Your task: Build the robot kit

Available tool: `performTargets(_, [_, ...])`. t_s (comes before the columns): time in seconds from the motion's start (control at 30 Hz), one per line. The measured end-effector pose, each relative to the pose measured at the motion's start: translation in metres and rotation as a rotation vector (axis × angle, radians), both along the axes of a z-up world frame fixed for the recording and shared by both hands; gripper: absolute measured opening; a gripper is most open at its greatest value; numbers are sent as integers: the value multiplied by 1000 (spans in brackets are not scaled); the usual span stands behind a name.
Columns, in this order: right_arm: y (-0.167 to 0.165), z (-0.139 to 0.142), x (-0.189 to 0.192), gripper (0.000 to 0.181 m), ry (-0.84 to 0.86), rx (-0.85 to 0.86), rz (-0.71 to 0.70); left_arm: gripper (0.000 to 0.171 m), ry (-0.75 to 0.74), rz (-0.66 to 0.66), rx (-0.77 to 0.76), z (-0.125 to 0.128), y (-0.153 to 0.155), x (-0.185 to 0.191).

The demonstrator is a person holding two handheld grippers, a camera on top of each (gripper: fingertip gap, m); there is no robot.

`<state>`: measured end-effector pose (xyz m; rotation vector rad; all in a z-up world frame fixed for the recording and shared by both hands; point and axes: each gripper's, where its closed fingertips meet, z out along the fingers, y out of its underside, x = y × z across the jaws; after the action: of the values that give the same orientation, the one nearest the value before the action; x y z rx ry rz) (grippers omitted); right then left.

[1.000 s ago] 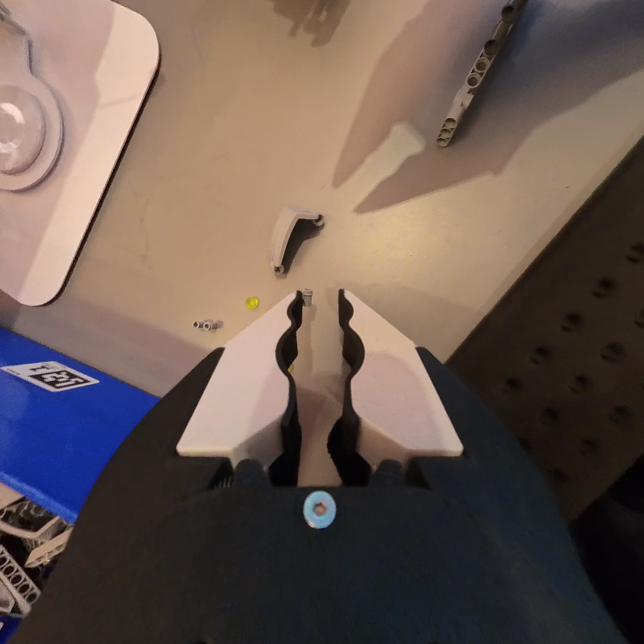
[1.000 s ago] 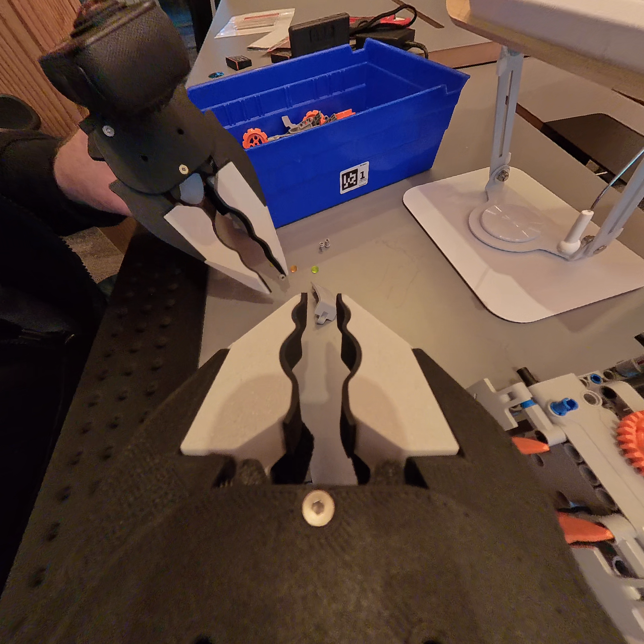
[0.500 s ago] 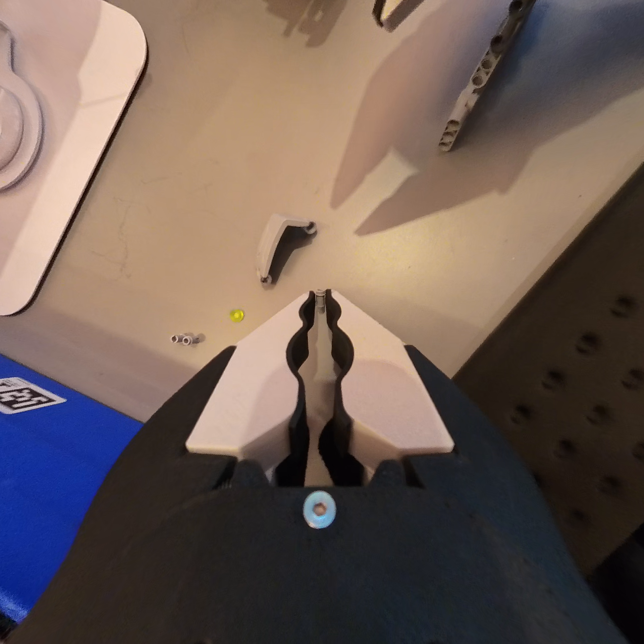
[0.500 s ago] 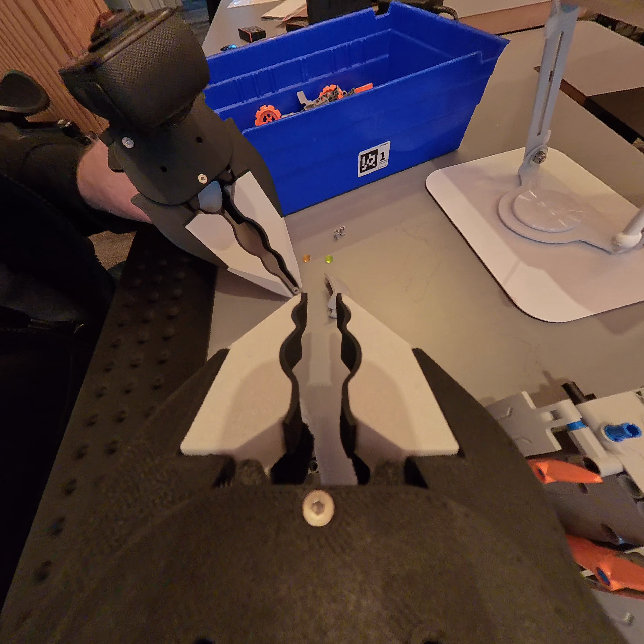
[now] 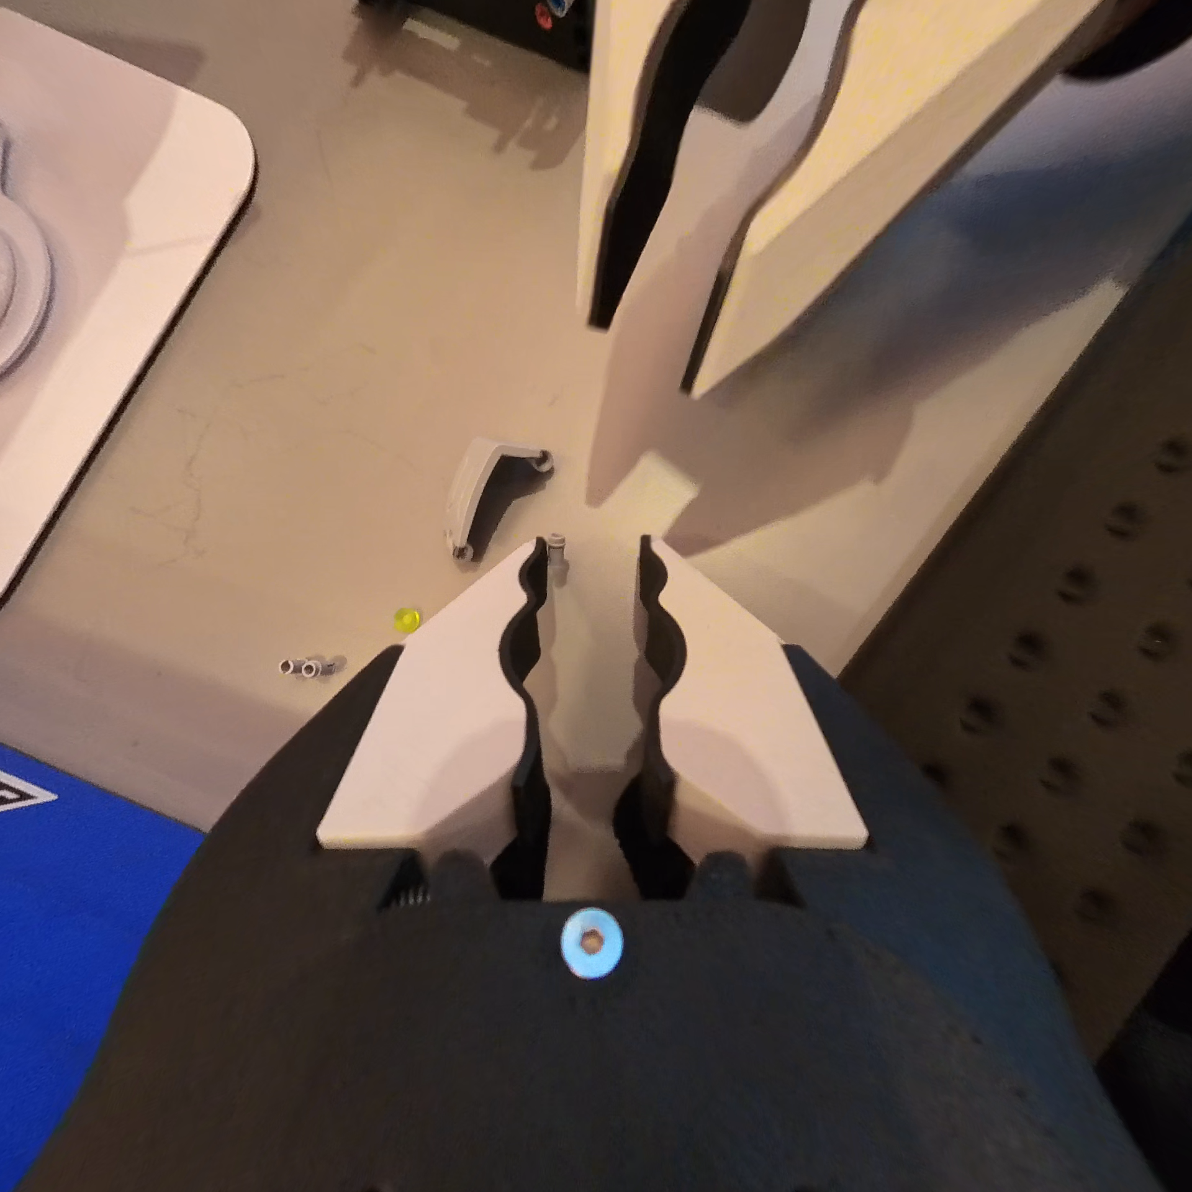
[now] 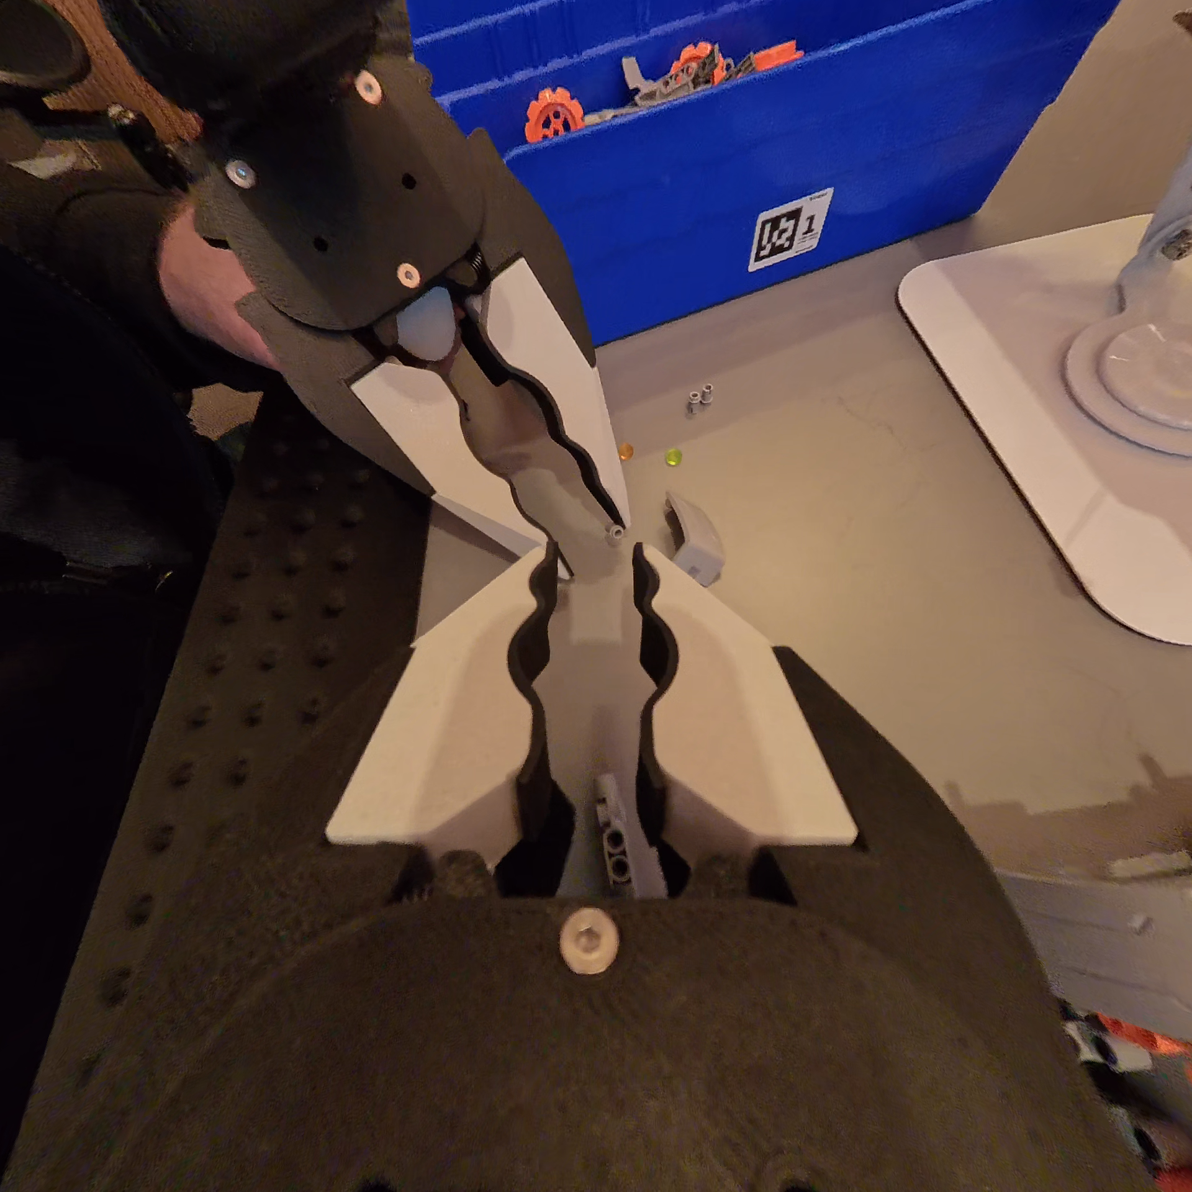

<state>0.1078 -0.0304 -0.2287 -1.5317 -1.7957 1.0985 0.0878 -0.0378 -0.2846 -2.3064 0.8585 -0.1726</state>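
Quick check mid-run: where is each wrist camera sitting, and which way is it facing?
Left wrist view: rides the left claw, looking steeply down at the grey table; own open fingers show, right claw opposite.
Right wrist view: rides the right claw, facing the blue bin; own open fingers and a person's hand show.
Shared: small grey pin, curved grey piece, yellow stud, white base plate.

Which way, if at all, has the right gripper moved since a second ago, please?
Yes. In the left wrist view the right gripper has come in from the top, toward the curved grey piece, where only its shadow lay before.
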Motion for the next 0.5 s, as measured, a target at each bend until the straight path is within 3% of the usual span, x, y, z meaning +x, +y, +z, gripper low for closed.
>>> performTargets(0.5, [-2, -24, -14, 26, -92, 74, -18, 25, -67, -54, 84, 14, -2, 13])
